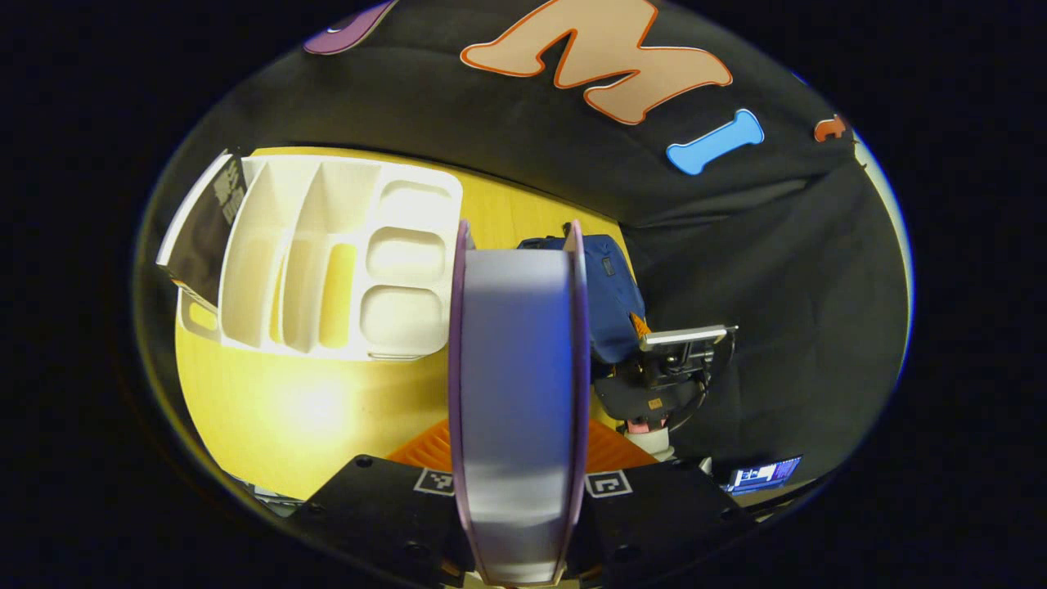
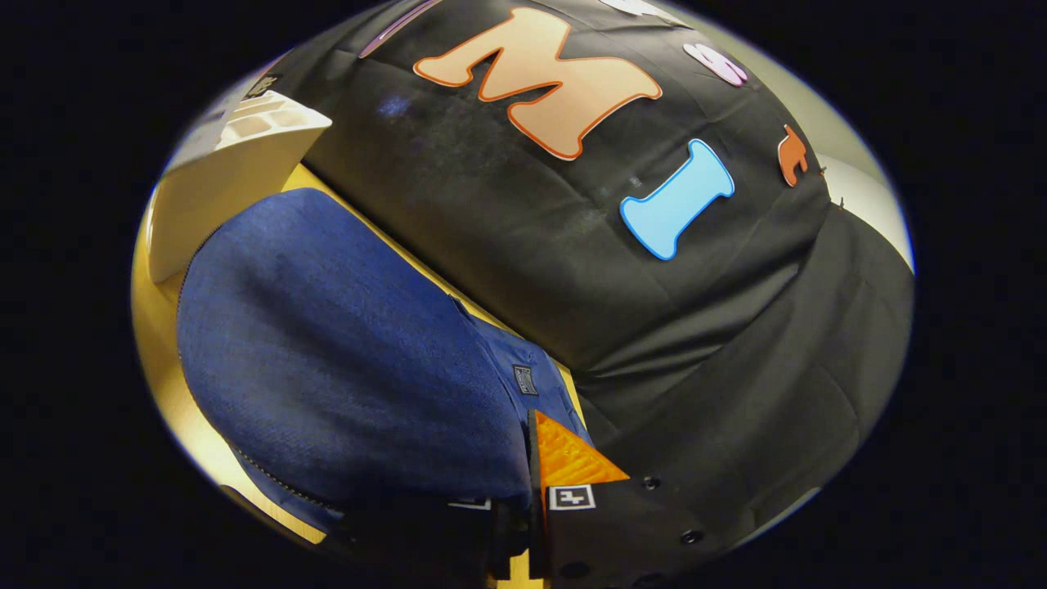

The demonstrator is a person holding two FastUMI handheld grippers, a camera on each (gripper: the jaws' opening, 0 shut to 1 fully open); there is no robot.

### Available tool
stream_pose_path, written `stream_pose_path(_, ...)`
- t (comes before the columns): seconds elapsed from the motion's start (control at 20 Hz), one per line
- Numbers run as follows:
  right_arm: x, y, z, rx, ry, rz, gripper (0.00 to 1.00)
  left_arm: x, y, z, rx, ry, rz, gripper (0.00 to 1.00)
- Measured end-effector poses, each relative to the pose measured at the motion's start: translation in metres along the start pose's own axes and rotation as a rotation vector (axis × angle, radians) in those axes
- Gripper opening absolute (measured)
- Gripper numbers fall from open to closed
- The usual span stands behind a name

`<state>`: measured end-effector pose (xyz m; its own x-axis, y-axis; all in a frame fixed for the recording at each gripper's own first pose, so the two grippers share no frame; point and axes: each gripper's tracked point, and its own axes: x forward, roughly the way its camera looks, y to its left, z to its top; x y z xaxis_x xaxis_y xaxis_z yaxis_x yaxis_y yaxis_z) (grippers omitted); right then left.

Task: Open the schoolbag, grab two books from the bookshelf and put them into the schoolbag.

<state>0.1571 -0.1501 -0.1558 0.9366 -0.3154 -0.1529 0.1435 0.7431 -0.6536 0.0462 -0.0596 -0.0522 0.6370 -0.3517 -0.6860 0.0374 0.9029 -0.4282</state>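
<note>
Left claw (image 1: 519, 458) clamped on upright book (image 1: 519, 393), white bookshelf (image 1: 327, 262) beside, right claw (image 2: 523, 491) pinching blue schoolbag (image 2: 343, 368) fabric.

Book (image 1: 518, 393) blocks ahead; bare table (image 1: 270, 409) lies left.

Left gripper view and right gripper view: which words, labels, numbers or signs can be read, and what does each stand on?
Nothing can be quoted.
Dark book in the white bookshelf: pale print, too blurred to read.
Patch on the schoolbag: too small to read.
Square marker beside the held book: a black-and-white pattern, no words.
</note>
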Motion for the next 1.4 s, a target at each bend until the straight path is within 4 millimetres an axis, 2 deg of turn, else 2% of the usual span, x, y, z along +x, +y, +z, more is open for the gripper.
stream_pose_path(0.2, 0.001, -0.006, 0.001, 0.047, 0.007, 0.014, 0.08, 0.052, 0.000, 0.005, -0.073, -0.068, -0.066, 0.39)
stream_pose_path(0.5, -0.004, -0.012, 0.003, 0.154, 0.013, 0.036, 0.09, 0.118, -0.002, 0.019, -0.212, -0.181, -0.133, 0.38)
stream_pose_path(0.7, -0.007, -0.012, 0.009, 0.217, -0.001, 0.050, 0.09, 0.156, -0.023, 0.024, -0.230, -0.239, -0.228, 0.40)
stream_pose_path(0.9, -0.013, -0.015, 0.021, 0.255, -0.033, 0.072, 0.08, 0.189, -0.034, 0.029, -0.265, -0.266, -0.268, 0.38)
stream_pose_path(1.0, -0.013, -0.009, 0.017, 0.255, -0.040, 0.084, 0.03, 0.208, -0.041, 0.034, -0.269, -0.268, -0.276, 0.41)
stream_pose_path(1.05, -0.014, -0.007, 0.016, 0.258, -0.043, 0.088, 0.08, 0.220, -0.046, 0.034, -0.265, -0.262, -0.278, 0.38)
stream_pose_path(1.1, -0.014, -0.008, 0.016, 0.261, -0.049, 0.088, 0.08, 0.230, -0.049, 0.034, -0.262, -0.256, -0.283, 0.42)
stream_pose_path(1.2, -0.015, -0.008, 0.016, 0.283, -0.057, 0.099, 0.06, 0.249, -0.056, 0.037, -0.263, -0.249, -0.302, 0.41)
stream_pose_path(1.25, -0.017, -0.007, 0.017, 0.297, -0.064, 0.106, 0.08, 0.261, -0.061, 0.039, -0.266, -0.250, -0.315, 0.41)
stream_pose_path(1.35, -0.017, -0.007, 0.018, 0.314, -0.070, 0.116, 0.03, 0.281, -0.068, 0.041, -0.284, -0.238, -0.354, 0.39)
stream_pose_path(1.4, -0.016, -0.007, 0.018, 0.322, -0.072, 0.120, 0.08, 0.289, -0.073, 0.042, -0.292, -0.233, -0.377, 0.38)
